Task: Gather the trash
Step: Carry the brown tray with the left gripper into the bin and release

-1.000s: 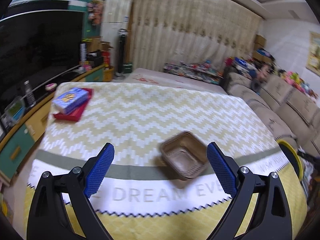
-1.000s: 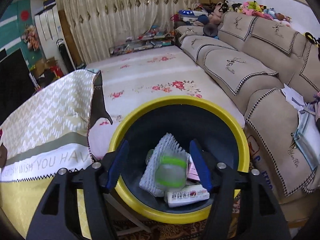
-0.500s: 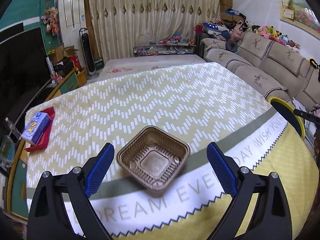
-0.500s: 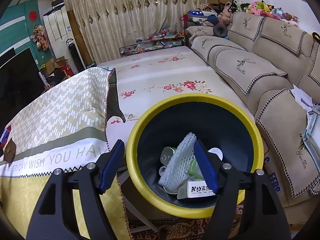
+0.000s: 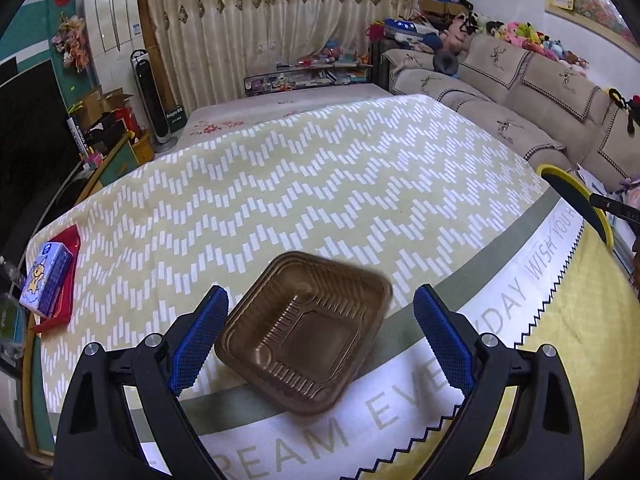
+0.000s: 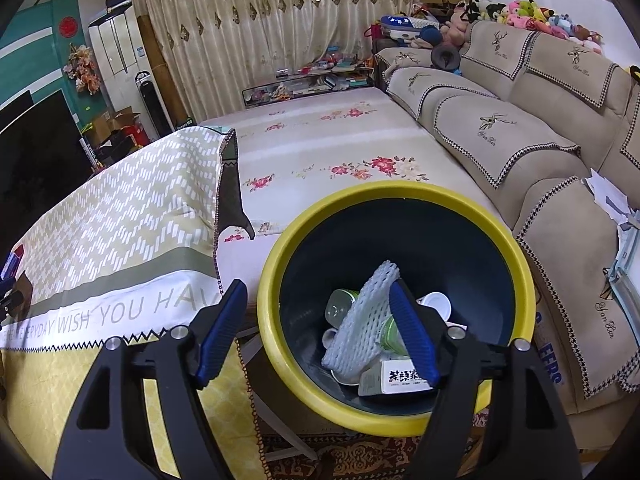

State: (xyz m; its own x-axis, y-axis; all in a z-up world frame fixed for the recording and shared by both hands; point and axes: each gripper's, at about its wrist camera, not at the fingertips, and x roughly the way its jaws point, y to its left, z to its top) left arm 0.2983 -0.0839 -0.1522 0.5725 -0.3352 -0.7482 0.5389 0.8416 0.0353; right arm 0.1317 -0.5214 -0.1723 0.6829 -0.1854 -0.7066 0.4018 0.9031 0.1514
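Left wrist view: a brown, translucent plastic tray (image 5: 306, 332) lies open side up on the chevron tablecloth (image 5: 304, 184). The tray is square with rounded corners, its walls ribbed, and a raised square panel marks its floor; it sits turned corner-on to the camera and straddles the grey band of the cloth, just above the printed lettering. The left gripper (image 5: 320, 340) stands with its blue-padded jaws wide apart, one on each side of the tray; the left pad is just beside the tray's near-left edge, the right pad clear of it, and neither presses on it. A blue box on a red tray (image 5: 60, 280) lies well apart from the brown tray, at the cloth's far-left edge.

Right wrist view: the right gripper (image 6: 316, 328) is held over the yellow-rimmed bin (image 6: 396, 304), which stands just beside the hanging edge of the tablecloth. Its jaws have just been opening and stand apart with nothing gripped. Inside the bin lie a white foam net sleeve (image 6: 360, 320), a green-labelled container (image 6: 340, 306), a white cap (image 6: 436, 304) and a printed white packet (image 6: 400, 376). A beige sofa (image 6: 520, 140) runs beyond the bin.
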